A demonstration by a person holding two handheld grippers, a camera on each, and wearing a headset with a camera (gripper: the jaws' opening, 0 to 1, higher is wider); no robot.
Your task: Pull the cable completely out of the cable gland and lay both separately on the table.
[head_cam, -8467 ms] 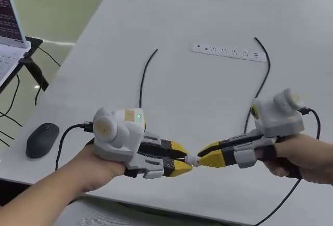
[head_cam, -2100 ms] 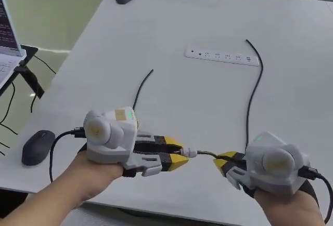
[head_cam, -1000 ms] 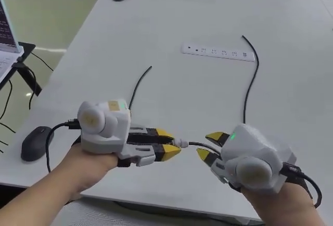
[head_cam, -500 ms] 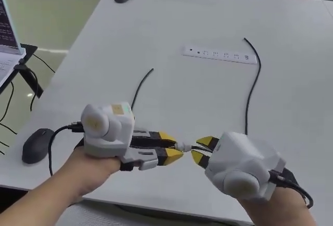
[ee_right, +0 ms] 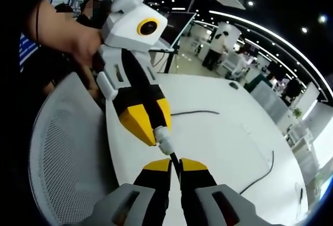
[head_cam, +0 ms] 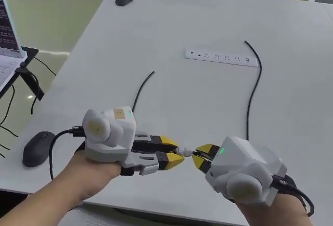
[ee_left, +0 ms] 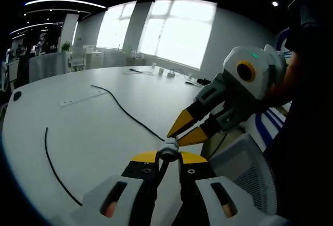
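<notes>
Table (head_cam: 208, 96) edge, left gripper (ee_left: 167, 158) pinching cable gland (ee_left: 168, 146), right gripper (ee_right: 175, 165) cable (ee_right: 173, 158)

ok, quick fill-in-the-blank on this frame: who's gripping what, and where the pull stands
1. The left gripper is shut on the small ___ plastic cable gland.
2. The right gripper is shut on the thin ___ cable, close beside the gland.
3. The cable has not yet come ___ of the gland.

Missing words: white; black; out.
</notes>
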